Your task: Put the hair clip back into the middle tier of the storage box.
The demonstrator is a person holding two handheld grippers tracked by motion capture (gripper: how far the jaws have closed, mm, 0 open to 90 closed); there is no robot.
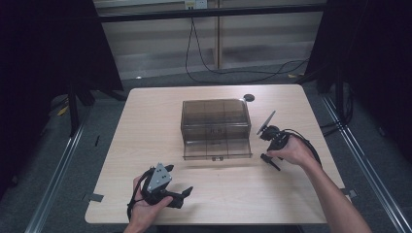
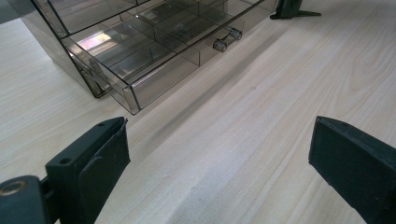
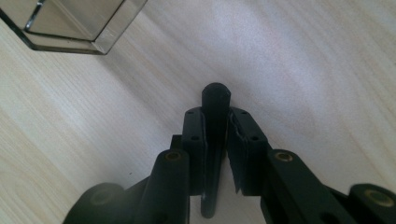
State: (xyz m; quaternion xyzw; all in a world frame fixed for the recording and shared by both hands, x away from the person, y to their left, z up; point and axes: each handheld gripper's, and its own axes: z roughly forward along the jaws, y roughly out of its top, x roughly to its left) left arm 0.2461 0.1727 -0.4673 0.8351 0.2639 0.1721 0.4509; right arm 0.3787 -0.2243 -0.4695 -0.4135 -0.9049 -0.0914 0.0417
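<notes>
Smoked drawer box [image 1: 215, 127] at surface [image 1: 145, 131] centre, bottom drawer [image 1: 217, 149] pulled out; left gripper [image 2: 219, 158] wide, empty; right gripper [image 3: 215, 135] clamped on dark rod [image 3: 215, 105]; advised: lower rod steadily into a compartment.

- The worktop [image 1: 145, 141] is pale wood with thin, wavy grain lines.
- The drawer box [image 1: 215, 119] is smoky grey-brown, and you can see through it.
- The drawer [image 2: 154, 51] has two clear, shiny knobs [image 2: 226, 39].
- The left claw [image 2: 219, 163] is black, with a grey plate [image 1: 159, 177] on top.
- The right claw [image 3: 217, 140] is black, pressed on a black stick [image 3: 215, 121].
- The floor [image 1: 107, 111] is dark grey carpet.
</notes>
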